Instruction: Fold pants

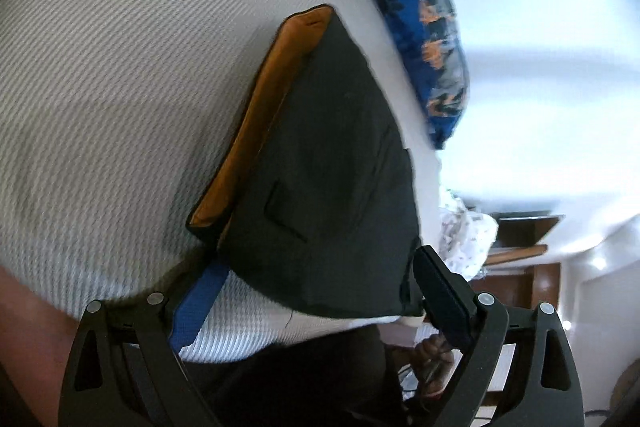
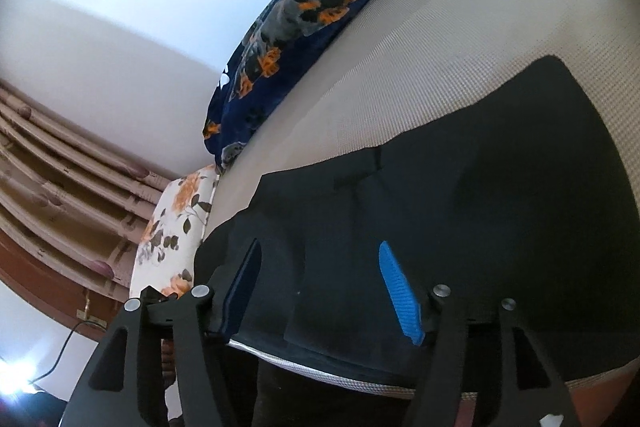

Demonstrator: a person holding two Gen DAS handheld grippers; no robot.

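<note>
The black pants (image 1: 332,163) lie folded into a compact bundle on the white textured bedspread (image 1: 120,87) near its front edge, an orange lining strip (image 1: 260,119) showing along one side. The left gripper (image 1: 316,291) hangs just over the bundle's near edge, fingers spread wide; the right gripper (image 2: 320,279) likewise stands apart over the dark cloth, clamping nothing. Behind, a blue paw-print blanket (image 2: 320,7) lies against the white wall (image 2: 120,7).

The pants (image 1: 328,163) are black with an orange lining band at centre frame. The bedcover (image 1: 120,87) is white and ribbed. At upper right, the blanket (image 1: 436,39) is deep blue with orange-grey, possibly dog, prints. Each gripper shows 1 bright blue pad (image 2: 400,291).
</note>
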